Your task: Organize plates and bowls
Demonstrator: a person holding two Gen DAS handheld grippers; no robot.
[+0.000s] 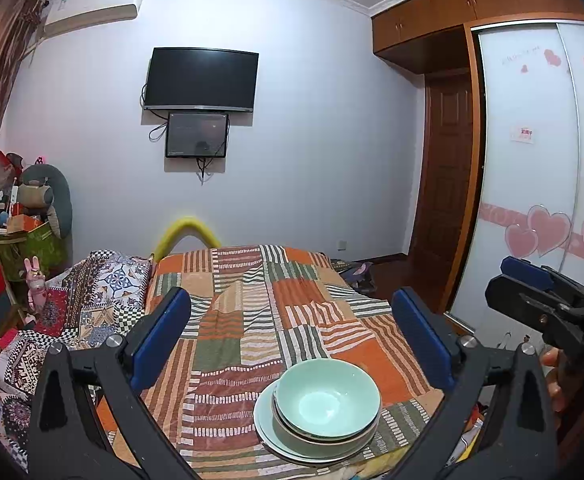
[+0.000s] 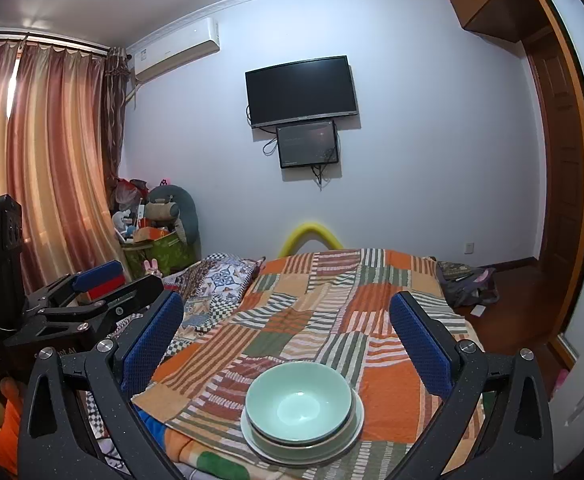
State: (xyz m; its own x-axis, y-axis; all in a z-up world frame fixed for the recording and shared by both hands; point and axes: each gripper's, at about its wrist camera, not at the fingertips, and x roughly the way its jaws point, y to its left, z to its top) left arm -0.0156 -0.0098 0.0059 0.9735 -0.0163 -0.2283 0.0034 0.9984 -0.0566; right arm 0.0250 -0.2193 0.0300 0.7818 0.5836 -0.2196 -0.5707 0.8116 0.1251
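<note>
A pale green bowl sits nested on another bowl, and both rest on pale green plates near the front edge of the patchwork blanket. My left gripper is open, its blue pads wide apart, held above and behind the stack. My right gripper is open just as wide, with nothing between its fingers; the stack lies below it. From the left wrist camera the right gripper shows at the right edge; the right wrist camera catches the left gripper at the left.
The orange, green and white striped blanket covers a bed. A second patterned quilt lies on its left. A wardrobe with heart stickers stands right, a screen hangs on the far wall, and a cluttered basket stands by the curtains.
</note>
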